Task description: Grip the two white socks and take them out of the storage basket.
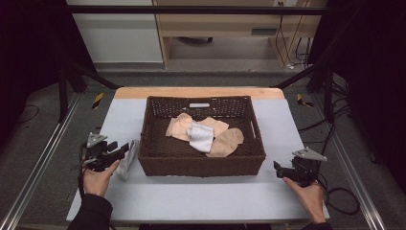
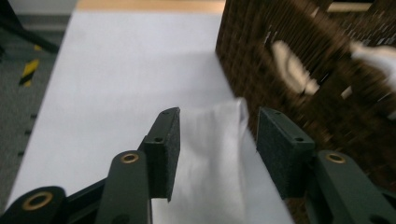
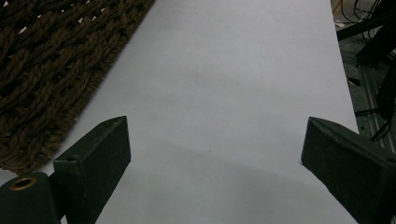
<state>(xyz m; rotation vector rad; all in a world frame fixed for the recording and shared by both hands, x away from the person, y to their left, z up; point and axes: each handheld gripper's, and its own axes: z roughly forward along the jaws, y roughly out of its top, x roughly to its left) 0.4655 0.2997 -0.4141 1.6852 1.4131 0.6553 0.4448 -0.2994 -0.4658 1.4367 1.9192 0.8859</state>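
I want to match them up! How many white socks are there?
2. One white sock lies in the wicker basket among beige ones; the other white sock lies on the table left of it. More may be hidden underneath.

Grey carpeted floor (image 1: 43,139), black frame bars (image 1: 191,9), pale wooden furniture (image 1: 215,21) against a white wall (image 1: 115,33), dim light.

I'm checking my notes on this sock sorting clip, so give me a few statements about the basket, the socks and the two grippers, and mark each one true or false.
1. A white sock lies on the table left of the basket. True.
2. The left gripper is clamped shut on that sock. False: its jaws stand apart, with the sock between them.
3. The basket is empty. False: beige socks and a white one lie in it.
4. The right gripper is open and holds nothing. True.
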